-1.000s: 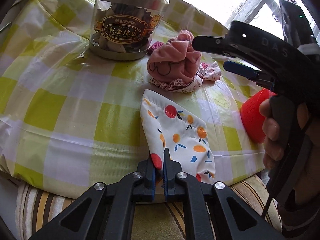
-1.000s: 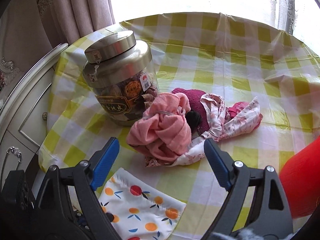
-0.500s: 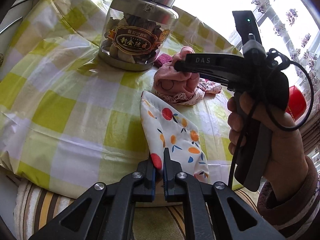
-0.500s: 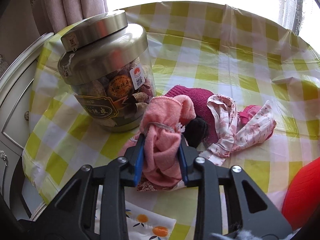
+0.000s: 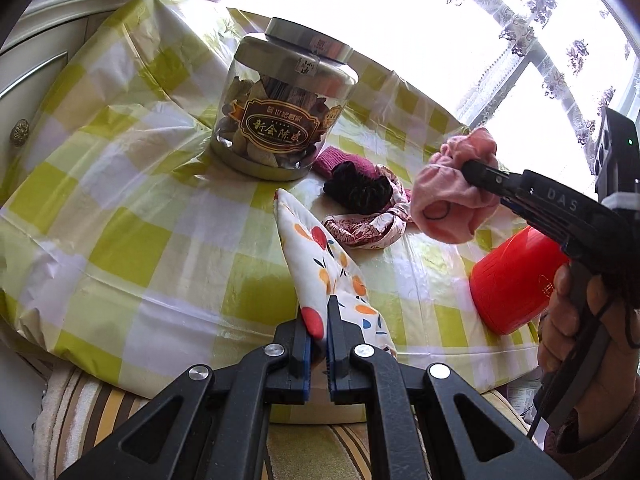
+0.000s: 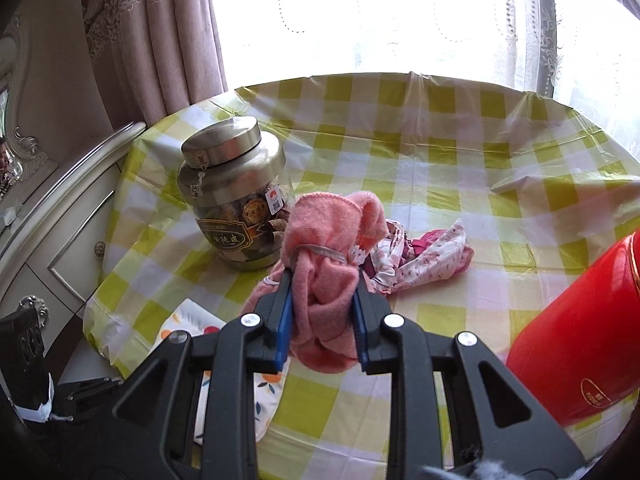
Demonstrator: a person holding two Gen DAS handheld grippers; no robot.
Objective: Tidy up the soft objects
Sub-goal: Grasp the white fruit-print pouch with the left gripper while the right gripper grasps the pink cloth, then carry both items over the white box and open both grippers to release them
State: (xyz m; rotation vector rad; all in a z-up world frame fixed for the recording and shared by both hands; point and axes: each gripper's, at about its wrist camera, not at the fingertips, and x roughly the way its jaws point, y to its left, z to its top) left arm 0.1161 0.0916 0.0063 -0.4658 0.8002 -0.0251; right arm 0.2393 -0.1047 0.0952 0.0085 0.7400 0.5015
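Blue-padded left tongs (image 5: 318, 334) are pressed together on the near edge of a white fabric pouch printed with oranges and red fruit (image 5: 320, 264), which lies on the worktop covered by a yellow-green checked plastic cloth (image 5: 120, 216). Beyond them, the right tongs (image 6: 322, 312) pinch a bundled pink knitted garment (image 6: 328, 252) and hold it lifted clear of the cloth, above the pile it appears to come from. Judging by the task, the bundle is meant for the pouch; doing this well probably means raising the pouch's edge so its mouth gapes, then lowering the bundle in without loosening the pinch too soon. A red cylindrical canister (image 6: 580, 340) lies close on the right and could be knocked by that arm. Farther off sit a pink-and-white floral cloth (image 6: 428, 260), a dark fuzzy item (image 5: 356, 192) and a maroon knit piece (image 5: 340, 158), still to be sorted. Behind them stands a clear jar with a metal lid (image 5: 280, 112), near enough to bump.
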